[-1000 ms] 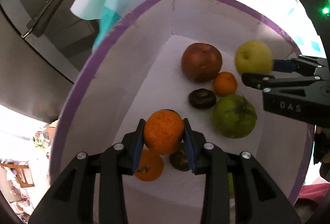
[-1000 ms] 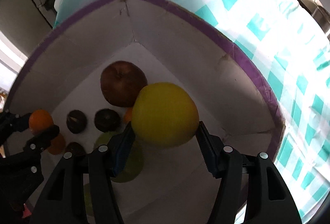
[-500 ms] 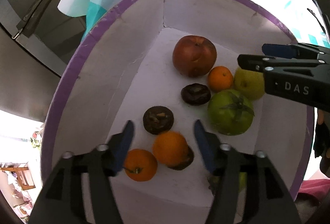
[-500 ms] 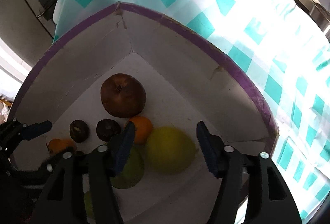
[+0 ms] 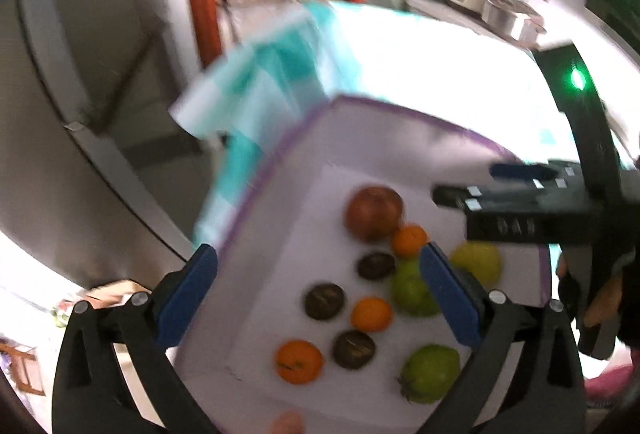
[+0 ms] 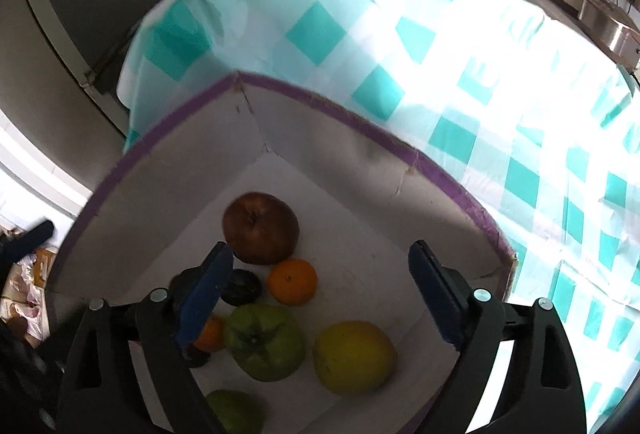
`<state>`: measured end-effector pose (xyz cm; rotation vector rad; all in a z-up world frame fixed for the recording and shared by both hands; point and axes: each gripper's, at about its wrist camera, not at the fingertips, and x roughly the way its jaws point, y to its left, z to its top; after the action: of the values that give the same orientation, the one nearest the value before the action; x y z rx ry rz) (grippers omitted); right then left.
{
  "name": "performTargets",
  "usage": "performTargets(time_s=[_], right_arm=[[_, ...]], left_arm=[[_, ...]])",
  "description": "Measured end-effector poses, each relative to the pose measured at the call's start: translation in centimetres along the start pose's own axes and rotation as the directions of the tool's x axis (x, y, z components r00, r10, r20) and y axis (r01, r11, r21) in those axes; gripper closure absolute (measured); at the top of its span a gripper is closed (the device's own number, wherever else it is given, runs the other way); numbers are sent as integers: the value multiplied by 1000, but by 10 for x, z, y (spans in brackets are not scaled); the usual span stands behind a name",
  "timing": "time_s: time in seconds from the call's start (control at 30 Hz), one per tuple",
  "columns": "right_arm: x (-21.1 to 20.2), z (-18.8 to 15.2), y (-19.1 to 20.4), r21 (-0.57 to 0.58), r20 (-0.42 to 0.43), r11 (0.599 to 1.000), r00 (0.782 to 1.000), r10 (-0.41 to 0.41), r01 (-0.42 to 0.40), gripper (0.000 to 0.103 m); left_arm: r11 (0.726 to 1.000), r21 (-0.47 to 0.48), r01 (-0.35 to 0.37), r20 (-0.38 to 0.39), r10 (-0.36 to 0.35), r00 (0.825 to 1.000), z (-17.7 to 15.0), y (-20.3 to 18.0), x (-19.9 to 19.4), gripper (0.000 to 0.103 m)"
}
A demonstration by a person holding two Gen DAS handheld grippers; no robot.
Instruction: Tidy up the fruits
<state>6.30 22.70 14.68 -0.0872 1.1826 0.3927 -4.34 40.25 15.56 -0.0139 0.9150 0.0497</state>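
A white cardboard box (image 6: 352, 162) with a purple rim sits on a table under a teal-and-white checked cloth (image 6: 460, 82), and all the fruit lies loose on its floor. Both grippers hang above it, pointing down into it, and neither has anything in its grasp. The left gripper (image 5: 318, 288) has its blue-padded jaws spreading wide apart, with nothing pressed between them — through the gap you see an orange (image 5: 371, 314) and two dark, wrinkled fruits (image 5: 324, 301) on the box floor. Nearer the front edge lie another orange (image 5: 299, 361) and a green tomato (image 5: 431, 373). The right gripper (image 6: 320, 296) is likewise opening its jaws over the fruit, gripping none of it. Below it a yellow apple (image 6: 354, 356) rests on the box floor, just beside a second green tomato (image 6: 264, 342), with a small orange (image 6: 292, 281) just behind them. Toward the far corner sits a big red-brown apple (image 6: 261, 228), touching or nearly touching that small orange. The left view is blurred, so finer detail there is hard to read — a stainless fridge (image 6: 80, 14) stands beyond the table.
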Motion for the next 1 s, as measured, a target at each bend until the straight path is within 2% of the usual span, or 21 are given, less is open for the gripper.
performTargets(time_s=[0.07, 0.13, 0.2, 0.27, 0.37, 0.43, 1.0], right_arm=[[-5, -1, 2, -9, 15, 1000, 1000, 0, 1, 16], [-12, -5, 5, -15, 19, 1000, 1000, 10, -10, 16], [-16, -8, -1, -15, 18, 1000, 1000, 7, -6, 16], [-12, -11, -3, -13, 8, 1000, 1000, 0, 0, 16], [-12, -11, 5, -2, -18, 1000, 1000, -25, 25, 16], [-7, -14, 6, 8, -35, 1000, 999, -30, 31, 16], [10, -18, 15, -15, -75, 999, 996, -41, 40, 16]], left_arm=[[999, -23, -25, 5, 25, 1000, 5, 2, -7, 2], [999, -48, -9, -23, 8, 1000, 8, 9, -5, 2], [997, -72, 10, -103, -17, 994, 7, 15, 4, 2], [998, -55, 20, -170, -29, 985, -1, 11, 18, 2], [998, -37, 52, -264, -60, 963, -13, 7, 38, 2], [998, -26, 55, -287, -61, 956, -19, 6, 42, 2], [997, -3, 72, -313, -70, 947, -27, 6, 49, 2]])
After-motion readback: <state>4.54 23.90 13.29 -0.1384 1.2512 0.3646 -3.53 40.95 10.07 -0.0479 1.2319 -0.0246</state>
